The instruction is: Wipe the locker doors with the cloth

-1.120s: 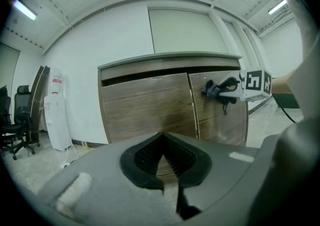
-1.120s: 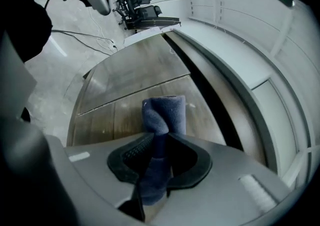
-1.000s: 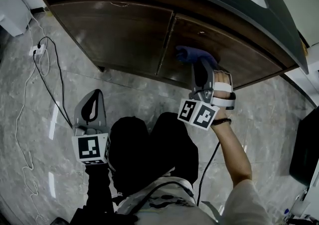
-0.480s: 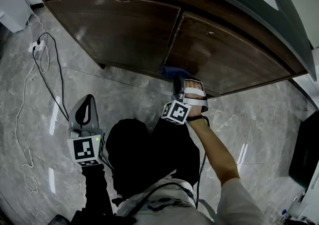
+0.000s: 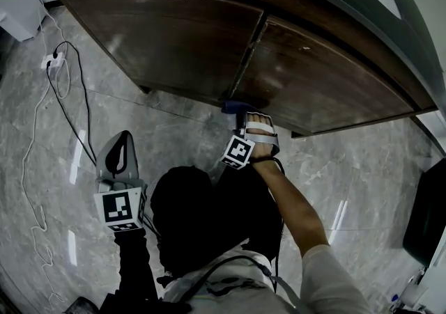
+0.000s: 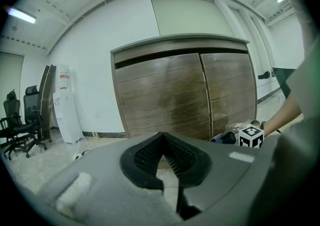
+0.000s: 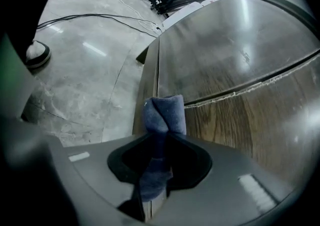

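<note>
The locker has two brown wood-grain doors, the left door point(image 5: 174, 41) and the right door point(image 5: 320, 76), under a dark grey top. My right gripper point(image 5: 245, 121) is shut on a folded blue cloth point(image 5: 234, 106) and holds it against the bottom edge of the doors, by the seam between them. In the right gripper view the cloth point(image 7: 162, 115) sticks out past the right gripper point(image 7: 161, 142) and touches the wood. My left gripper point(image 5: 124, 142) hangs low over the floor, away from the locker, shut and empty. The left gripper point(image 6: 162, 142) faces both doors point(image 6: 165, 94).
A power strip with black and white cables point(image 5: 52, 65) lies on the grey marble floor at the left. The person's dark trouser legs point(image 5: 202, 215) fill the lower middle. A water dispenser point(image 6: 64, 104) and office chairs point(image 6: 20, 120) stand left of the locker. A dark object point(image 5: 426, 208) sits at the right edge.
My right gripper has carried the cloth down and to the left across the right door, from its middle to the bottom edge near the seam. The left gripper has hardly moved.
</note>
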A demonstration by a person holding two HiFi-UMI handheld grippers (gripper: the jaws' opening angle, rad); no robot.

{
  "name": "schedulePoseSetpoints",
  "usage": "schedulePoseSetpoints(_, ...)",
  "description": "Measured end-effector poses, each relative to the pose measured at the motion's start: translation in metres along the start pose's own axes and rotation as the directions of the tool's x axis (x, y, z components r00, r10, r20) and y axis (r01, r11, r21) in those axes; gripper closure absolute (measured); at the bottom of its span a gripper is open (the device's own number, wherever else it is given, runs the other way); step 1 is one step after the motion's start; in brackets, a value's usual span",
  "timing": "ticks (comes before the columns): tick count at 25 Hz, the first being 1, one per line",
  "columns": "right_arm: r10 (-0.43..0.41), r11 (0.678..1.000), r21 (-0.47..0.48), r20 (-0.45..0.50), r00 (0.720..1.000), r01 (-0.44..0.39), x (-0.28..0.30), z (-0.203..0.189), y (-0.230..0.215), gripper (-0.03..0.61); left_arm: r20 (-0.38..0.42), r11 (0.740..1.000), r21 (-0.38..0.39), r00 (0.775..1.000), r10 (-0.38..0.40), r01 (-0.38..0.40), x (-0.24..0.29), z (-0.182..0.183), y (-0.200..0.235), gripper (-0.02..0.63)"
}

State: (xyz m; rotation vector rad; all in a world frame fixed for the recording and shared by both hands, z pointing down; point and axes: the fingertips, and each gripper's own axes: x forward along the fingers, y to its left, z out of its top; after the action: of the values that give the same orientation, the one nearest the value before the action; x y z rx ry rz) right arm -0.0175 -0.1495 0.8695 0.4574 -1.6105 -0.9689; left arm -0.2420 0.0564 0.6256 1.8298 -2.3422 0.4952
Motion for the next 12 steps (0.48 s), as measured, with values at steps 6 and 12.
schedulePoseSetpoints(6, -0.101, 0.993, 0.074, 0.083, 0.991, 0.095, -0.049, 0.015, -0.063, 0.492, 0.008, 1.000, -0.006, 1.000, 0.012, -0.012, -0.001, 0.002, 0.003, 0.611)
schedulePoseSetpoints(12, -0.234, 0.967, 0.131, 0.118, 0.965, 0.218, -0.117, 0.029, -0.153, 0.492, 0.008, 0.999, -0.031, 1.000, 0.012, -0.012, 0.000, 0.008, -0.001, 0.611)
